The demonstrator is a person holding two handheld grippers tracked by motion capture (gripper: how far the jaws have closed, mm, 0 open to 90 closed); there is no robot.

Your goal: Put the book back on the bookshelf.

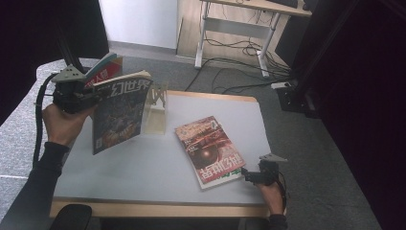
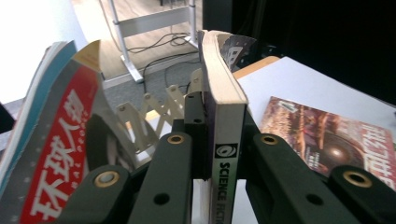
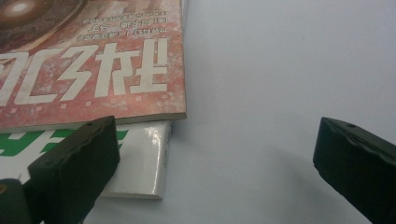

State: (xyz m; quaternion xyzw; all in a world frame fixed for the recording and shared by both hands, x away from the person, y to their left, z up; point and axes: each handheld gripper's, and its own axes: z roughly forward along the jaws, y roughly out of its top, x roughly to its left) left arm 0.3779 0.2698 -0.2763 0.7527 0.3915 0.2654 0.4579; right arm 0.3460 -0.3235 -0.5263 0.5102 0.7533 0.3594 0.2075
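Note:
My left gripper [image 1: 92,94] is shut on the spine of a dark-covered science fiction magazine [image 1: 119,115] and holds it upright above the table's left side. In the left gripper view both jaws press on that spine [image 2: 228,140]. A red magazine [image 1: 207,146] lies flat right of the table's middle, on top of a white and green magazine [image 1: 226,177]. My right gripper [image 1: 246,175] is open, low over the table beside their near right corner. In the right gripper view the red magazine [image 3: 93,60] overlaps the white one [image 3: 142,158], and the left jaw stands before the white one's edge.
A pale wooden accordion rack [image 1: 157,108] stands at the back of the grey table [image 1: 143,167], just right of the held magazine. A red and teal magazine [image 1: 103,69] stands behind my left gripper. A desk frame and cables [image 1: 239,48] lie on the floor beyond.

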